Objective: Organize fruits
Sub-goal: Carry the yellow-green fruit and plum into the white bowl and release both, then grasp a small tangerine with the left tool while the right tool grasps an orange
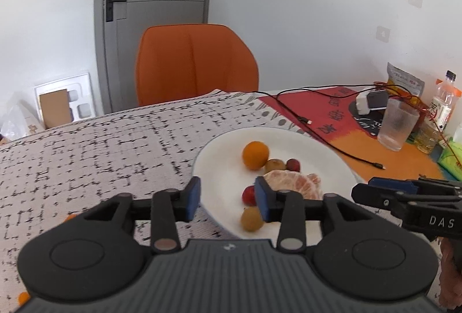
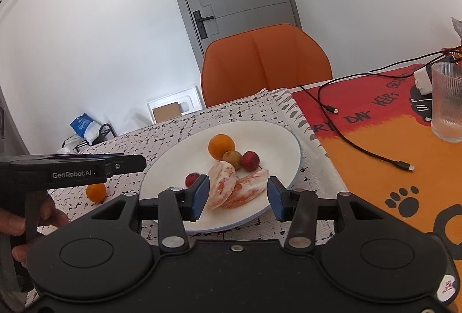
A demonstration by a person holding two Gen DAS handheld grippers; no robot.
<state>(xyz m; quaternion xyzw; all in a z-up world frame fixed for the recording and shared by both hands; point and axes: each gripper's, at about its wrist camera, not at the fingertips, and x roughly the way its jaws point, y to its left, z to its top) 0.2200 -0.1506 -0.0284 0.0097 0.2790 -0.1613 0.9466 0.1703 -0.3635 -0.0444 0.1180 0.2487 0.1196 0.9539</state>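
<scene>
A white plate (image 1: 219,151) (image 2: 283,140) holds a whole orange (image 1: 255,155) (image 2: 221,146), a brownish fruit (image 1: 275,165) (image 2: 232,158), two small red fruits (image 1: 294,164) (image 2: 250,160), peeled orange segments (image 1: 291,183) (image 2: 231,189) and a yellow-brown fruit (image 1: 251,219). My left gripper (image 1: 228,199) (image 2: 143,163) is open over the plate's near left rim, with nothing between its fingers. Near the plate's near right rim, my right gripper (image 2: 238,197) (image 1: 358,190) is open, and the segments lie on the plate beyond its fingers. A small orange (image 2: 96,191) rests on the tablecloth left of the plate.
The table has a speckled cloth (image 1: 101,145) and a red-orange mat (image 2: 375,140) crossed by black cables (image 2: 366,151). A ribbed glass (image 1: 398,125) (image 2: 447,102), a charger, a bottle and a snack bag stand at the right. An orange chair (image 1: 196,62) is behind the table.
</scene>
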